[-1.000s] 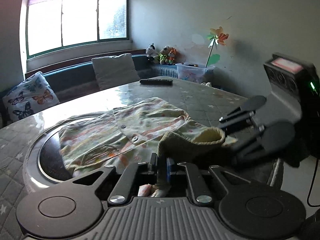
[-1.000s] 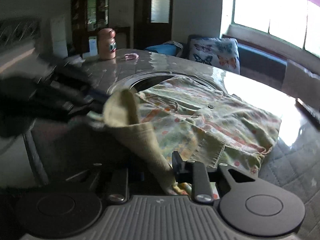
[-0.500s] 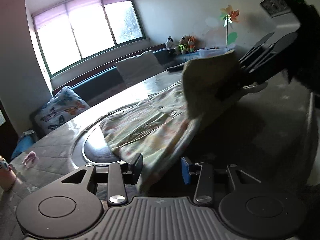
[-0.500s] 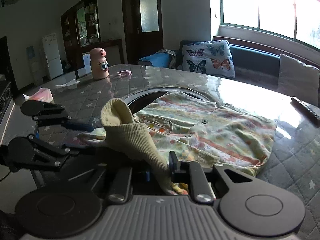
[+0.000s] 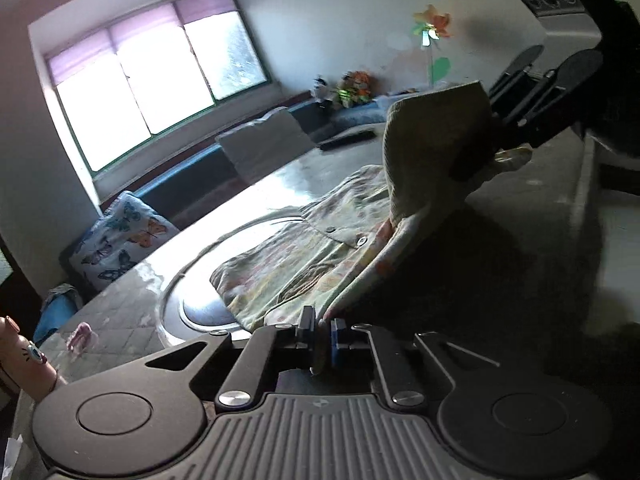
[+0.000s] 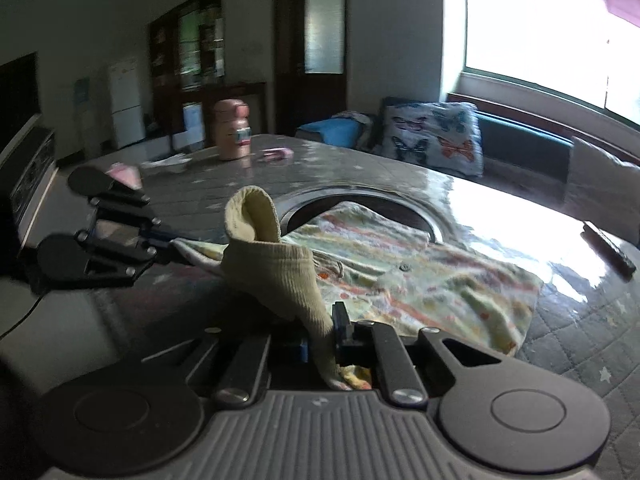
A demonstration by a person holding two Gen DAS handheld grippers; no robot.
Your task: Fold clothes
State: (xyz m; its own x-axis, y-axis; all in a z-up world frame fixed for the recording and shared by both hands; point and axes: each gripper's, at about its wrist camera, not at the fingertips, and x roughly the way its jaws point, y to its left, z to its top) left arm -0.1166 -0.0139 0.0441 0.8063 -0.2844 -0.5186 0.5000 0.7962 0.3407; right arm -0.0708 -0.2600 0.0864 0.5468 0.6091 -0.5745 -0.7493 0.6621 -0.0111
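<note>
The shirt (image 6: 400, 280) lies over the counter (image 6: 580, 340), its near hem lifted. Both the left gripper (image 5: 322, 340) and right gripper (image 6: 322, 340) have jaws closed on the hem. Only the right view shows the pink bottle (image 6: 232, 130); bare counter lies rightward.

Each black claw (image 5: 321, 334) has ribbed housing, silver screws and blue finger pads.

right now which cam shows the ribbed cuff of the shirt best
The right wrist view. There the ribbed cuff sits close and lit, its knit lines clear, running into the right gripper. The left wrist view shows it farther off, backlit and shadowed, beside the right gripper.
</note>
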